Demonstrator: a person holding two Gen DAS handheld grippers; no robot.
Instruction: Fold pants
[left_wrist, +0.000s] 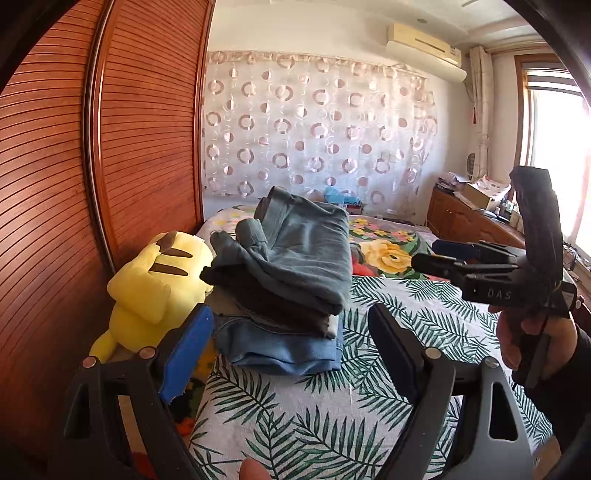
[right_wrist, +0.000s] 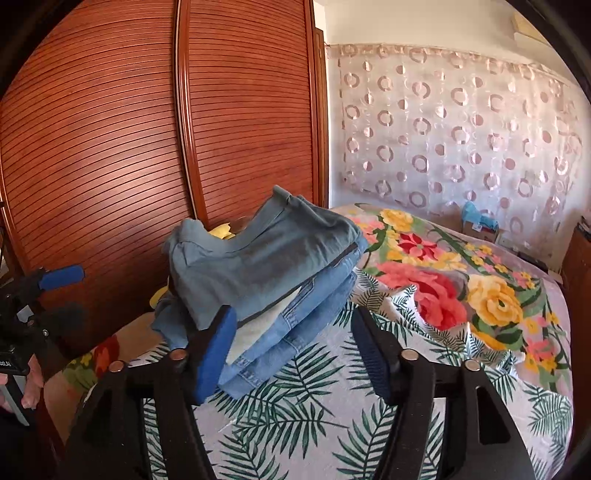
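Left gripper open, plush toy (yellow) beside pants

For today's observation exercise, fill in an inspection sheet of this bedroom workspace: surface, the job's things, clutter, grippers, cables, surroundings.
Surface: bed under a palm-leaf sheet, with a floral blanket further back.
Job's things: stack of folded pants, grey-blue pair on top, light blue denim at the bottom, near the bed's edge by the wardrobe.
Clutter: yellow plush toy beside the stack; blue item at the far end of the bed.
Grippers: left gripper open, nothing between its fingers; right gripper open, nothing held.
Cables: nothing seen.
Surroundings: slatted wooden wardrobe, patterned curtain, air conditioner, bright window, cluttered wooden cabinet.
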